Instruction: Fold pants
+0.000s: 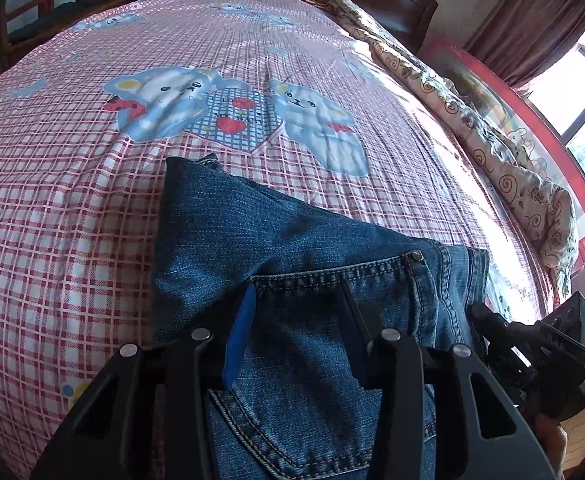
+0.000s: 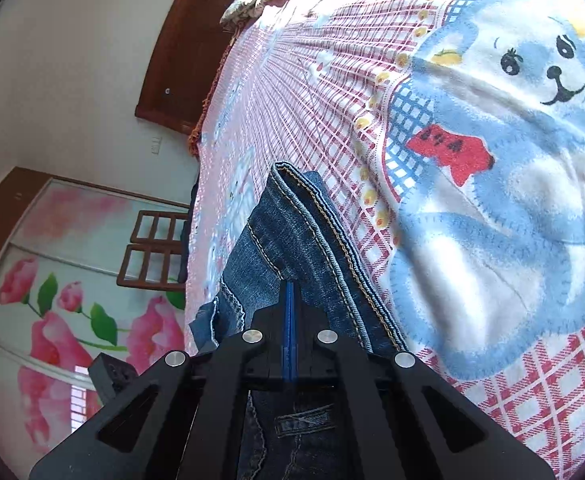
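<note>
pants: folded blue denim jeans (image 1: 292, 248) on the pink checked bedsheet (image 1: 72, 200), long axis running away from both grippers
left gripper (image 1: 296, 300): fingers spread wide, empty, over the back pocket
right gripper (image 2: 290, 300): pinched tight, jeans hem edge just ahead; looks nearer for the next fold

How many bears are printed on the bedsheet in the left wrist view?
2: one bear left of the checked heart, another bear right of it. The jeans may hide more.

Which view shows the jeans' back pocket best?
The left wrist view: the back pocket with its stitching and rivet lies under the open left hand-held gripper. The right wrist view shows only hems and seams of the jeans, where the right hand-held gripper is shut; no pocket is visible.
</note>
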